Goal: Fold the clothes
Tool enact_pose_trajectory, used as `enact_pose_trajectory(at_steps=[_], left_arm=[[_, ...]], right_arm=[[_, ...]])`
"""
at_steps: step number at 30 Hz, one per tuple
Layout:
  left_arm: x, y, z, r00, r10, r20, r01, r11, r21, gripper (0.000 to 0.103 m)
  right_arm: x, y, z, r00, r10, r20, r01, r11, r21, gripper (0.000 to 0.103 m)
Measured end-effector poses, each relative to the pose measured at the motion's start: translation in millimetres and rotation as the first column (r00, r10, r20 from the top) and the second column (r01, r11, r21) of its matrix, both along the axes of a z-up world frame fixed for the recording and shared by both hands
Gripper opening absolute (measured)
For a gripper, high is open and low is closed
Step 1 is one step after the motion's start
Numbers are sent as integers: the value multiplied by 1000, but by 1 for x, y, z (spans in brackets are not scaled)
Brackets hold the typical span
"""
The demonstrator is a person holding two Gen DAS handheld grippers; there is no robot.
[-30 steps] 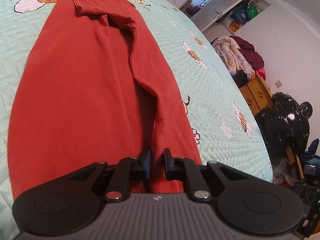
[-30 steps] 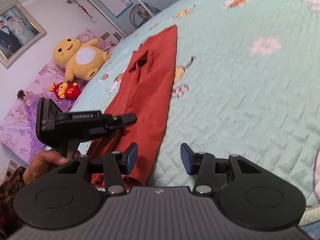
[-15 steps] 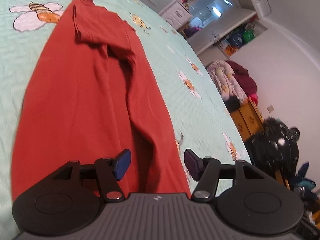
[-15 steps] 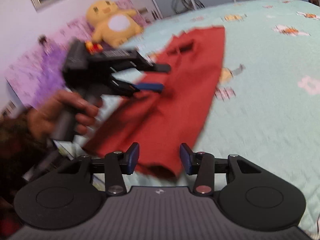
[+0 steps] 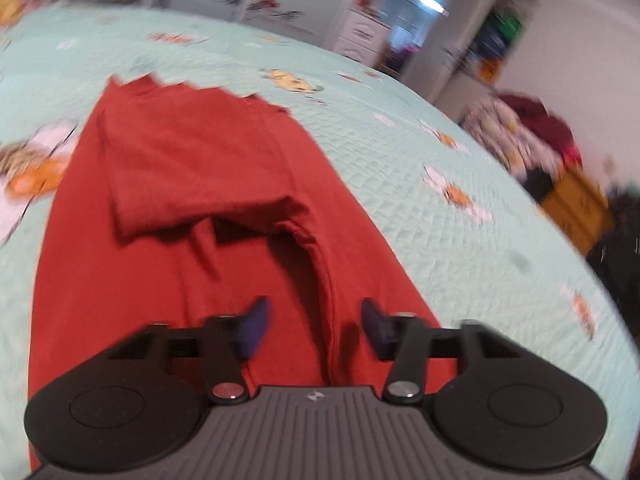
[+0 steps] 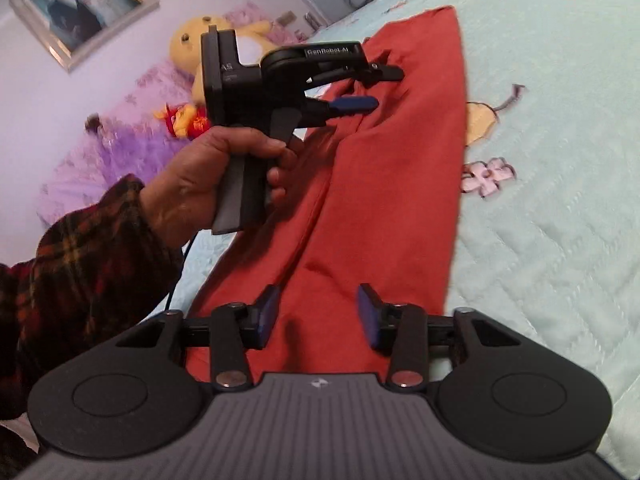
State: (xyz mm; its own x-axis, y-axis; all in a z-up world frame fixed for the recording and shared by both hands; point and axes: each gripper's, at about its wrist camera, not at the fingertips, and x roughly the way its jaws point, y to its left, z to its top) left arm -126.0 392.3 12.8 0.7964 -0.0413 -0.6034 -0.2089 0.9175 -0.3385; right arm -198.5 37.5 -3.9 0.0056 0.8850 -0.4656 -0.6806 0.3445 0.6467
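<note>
Left view: the left gripper (image 5: 314, 330) hangs over the red shirt (image 5: 192, 216), fingers wide apart, holding nothing; the shirt lies folded lengthwise on the bedspread (image 5: 460, 240).

Right view: the right gripper (image 6: 318, 316) gapes empty above the shirt's (image 6: 384, 184) near end, beside a hand (image 6: 208, 176).

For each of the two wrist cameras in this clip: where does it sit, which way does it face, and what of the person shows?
Left wrist: on the left gripper, facing along the red garment across the bed quilt toward cupboards; no body visible.
Right wrist: on the right gripper, facing up the garment toward a yellow plush toy; it shows the person's left hand and plaid sleeve, holding the left gripper.
Shared: the garment, quilt, left gripper; both jaws open.
</note>
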Motion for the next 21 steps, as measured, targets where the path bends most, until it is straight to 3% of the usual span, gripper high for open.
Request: enact_pose_trajectory(at_steps=[1,7,16,17,18,21], left_arm=[[1,2,-1,1000,-23,-11,23,1000,15,3],[-13,24,10,999,10,33,-10,1000,26,2],[-21,24,8,1000,21,-6,-21,1000,16,6],[-22,24,7,1000,22,-10,-22,1000,15,17],[-23,24,7,1000,23,-14,-23,1000,14,34],[-38,11,6,1000,3,-18,-4,1000,-29,50]], right_arm=[[1,-2,-1,1000,2,-12,-2,1000,7,36],[3,-10,-4,1000,5,-18,-5,1000,18,29],[4,-14,12,999,39,15,-39,999,-29,30],[5,-16,16,999,37,12,-36,999,-30,30],[6,-18,20,1000,30,9,-30,999,-27,30],[18,-36,29,998,-61,-10,61,997,42,32]])
